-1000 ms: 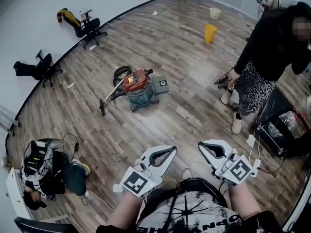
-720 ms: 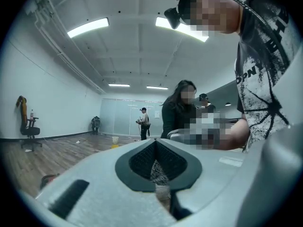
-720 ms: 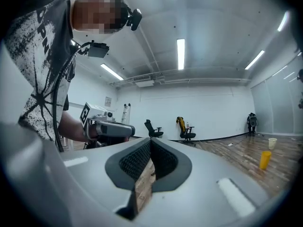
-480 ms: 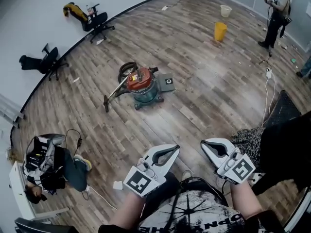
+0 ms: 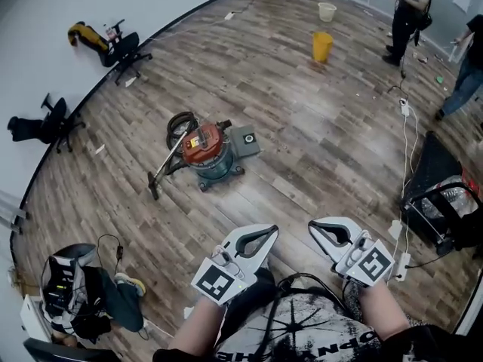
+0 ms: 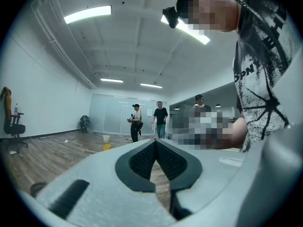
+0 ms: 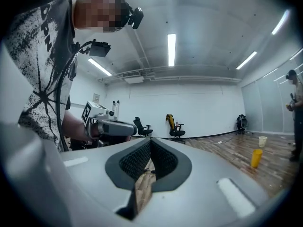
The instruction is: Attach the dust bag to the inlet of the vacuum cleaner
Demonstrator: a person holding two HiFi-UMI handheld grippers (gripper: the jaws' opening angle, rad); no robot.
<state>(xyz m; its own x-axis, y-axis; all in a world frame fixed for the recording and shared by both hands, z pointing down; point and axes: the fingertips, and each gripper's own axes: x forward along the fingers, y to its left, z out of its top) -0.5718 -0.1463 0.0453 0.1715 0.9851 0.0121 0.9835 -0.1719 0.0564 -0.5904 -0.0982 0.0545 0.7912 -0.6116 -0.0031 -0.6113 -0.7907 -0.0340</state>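
Note:
The vacuum cleaner (image 5: 202, 148), with a red top and a teal drum, stands on the wood floor far ahead of me. Its hose and wand (image 5: 164, 166) trail to the left. A flat grey dust bag with a round hole (image 5: 246, 137) lies against its right side. My left gripper (image 5: 270, 231) and right gripper (image 5: 312, 227) are held side by side close to my body, well short of the vacuum. Both are shut with nothing between them. The left gripper view shows the left gripper (image 6: 155, 141) with its jaws closed, and the right gripper view shows the same of the right gripper (image 7: 150, 140).
A yellow bucket (image 5: 323, 46) and a pale bucket (image 5: 327, 11) stand at the back. Office chairs (image 5: 123, 49) line the left wall. Two people (image 5: 405, 13) stand at the far right. A white cable (image 5: 408, 138) runs to a black bin (image 5: 441, 213). A bag of gear (image 5: 72, 296) lies lower left.
The person in dark clothes who stood close on the right has left the view, uncovering the cable and the black bin. Both grippers stay shut, side by side.

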